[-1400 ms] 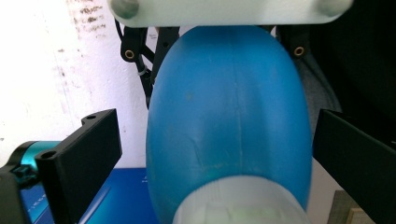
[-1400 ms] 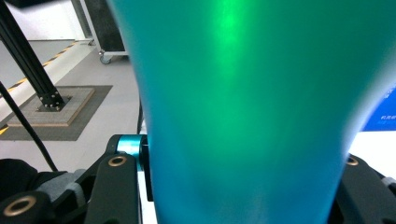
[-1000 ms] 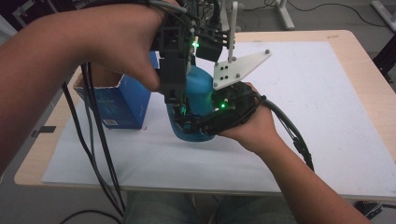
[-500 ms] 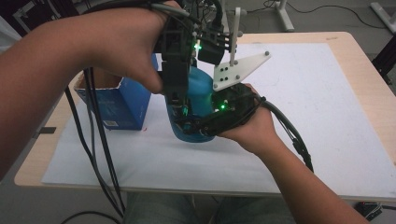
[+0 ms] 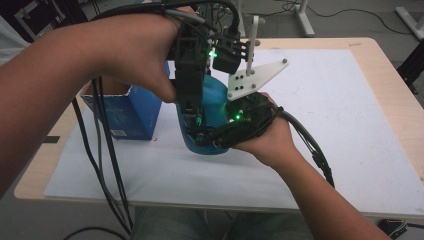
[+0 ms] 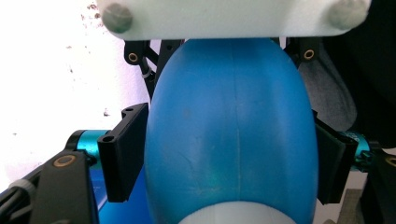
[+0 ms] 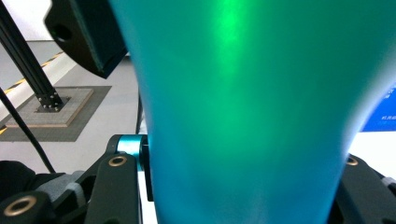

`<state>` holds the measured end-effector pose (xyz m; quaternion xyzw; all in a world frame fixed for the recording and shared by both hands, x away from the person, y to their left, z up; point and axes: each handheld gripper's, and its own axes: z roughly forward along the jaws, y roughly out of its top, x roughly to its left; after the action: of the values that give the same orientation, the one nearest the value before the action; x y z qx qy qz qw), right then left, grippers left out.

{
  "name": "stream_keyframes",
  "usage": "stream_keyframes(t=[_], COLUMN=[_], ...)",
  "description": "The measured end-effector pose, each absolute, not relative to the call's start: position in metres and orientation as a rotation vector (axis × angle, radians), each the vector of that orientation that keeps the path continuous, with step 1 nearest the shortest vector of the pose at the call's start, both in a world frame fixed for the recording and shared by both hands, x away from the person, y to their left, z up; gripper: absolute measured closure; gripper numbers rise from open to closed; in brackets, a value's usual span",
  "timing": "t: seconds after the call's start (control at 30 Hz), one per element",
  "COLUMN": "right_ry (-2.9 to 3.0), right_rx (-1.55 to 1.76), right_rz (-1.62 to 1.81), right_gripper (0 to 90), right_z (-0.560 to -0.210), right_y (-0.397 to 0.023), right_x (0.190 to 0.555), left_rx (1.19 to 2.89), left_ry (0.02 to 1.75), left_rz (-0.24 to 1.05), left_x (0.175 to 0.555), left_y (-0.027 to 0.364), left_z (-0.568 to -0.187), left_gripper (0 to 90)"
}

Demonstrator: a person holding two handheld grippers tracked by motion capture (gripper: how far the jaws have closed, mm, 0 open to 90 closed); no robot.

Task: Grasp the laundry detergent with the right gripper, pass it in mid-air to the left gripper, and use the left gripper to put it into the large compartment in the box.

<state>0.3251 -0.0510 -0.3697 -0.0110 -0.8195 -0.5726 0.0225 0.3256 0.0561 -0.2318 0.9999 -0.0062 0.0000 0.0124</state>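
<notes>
The left hand-held gripper [image 5: 192,117] comes down from above, the forearm reaching across from the left with the hand wrapped over its black body. In the left gripper view its jaws press flat against both flanks of a blue bottle [image 6: 231,140], clamped on it. The right hand-held gripper [image 5: 220,137] lies low and nearly level, its hand [image 5: 267,137] cupping it from the right side, palm down on the surface [image 5: 380,70]. In the right gripper view its jaws sit tight against the bottle's sides, gripping it too. The bottle is smooth, rounded plastic with a faint moulding seam, standing on the white sheet [image 5: 350,115] near the middle. A blue cardboard box [image 5: 127,112], open at the top, stands just left of it. Black cables [image 5: 105,165] trail off the front edge.
</notes>
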Motion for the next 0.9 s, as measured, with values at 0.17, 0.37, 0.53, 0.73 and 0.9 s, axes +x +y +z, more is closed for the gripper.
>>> stream_keyframes(t=[0.17, 0.37, 0.53, 0.73, 0.9], right_ry=[-2.537, -2.54, -2.538, -2.537, -2.54], right_rx=[-0.034, -0.034, -0.031, -0.03, -0.03], right_rz=[-1.77, -1.774, -1.778, -1.778, -1.78], right_gripper=[45.5, 45.5, 45.6, 45.6, 45.6], right_z=[-0.3699, -0.3699, -0.3697, -0.3694, -0.3695], right_y=[-0.0507, -0.0509, -0.0511, -0.0512, -0.0511], right_x=[0.3249, 0.325, 0.3249, 0.3245, 0.3243], left_rx=[3.119, 3.112, 3.111, 3.109, 3.1], left_ry=[-0.027, -0.022, -0.022, -0.027, -0.025], left_rz=[0.0, 0.003, 0.006, 0.018, 0.005], left_x=[0.3255, 0.3252, 0.3247, 0.3242, 0.3237], left_y=[0.0558, 0.0559, 0.0557, 0.0555, 0.0557], left_z=[-0.2319, -0.2322, -0.2314, -0.231, -0.2301], left_gripper=[27.0, 28.5, 28.6, 28.7, 38.1])
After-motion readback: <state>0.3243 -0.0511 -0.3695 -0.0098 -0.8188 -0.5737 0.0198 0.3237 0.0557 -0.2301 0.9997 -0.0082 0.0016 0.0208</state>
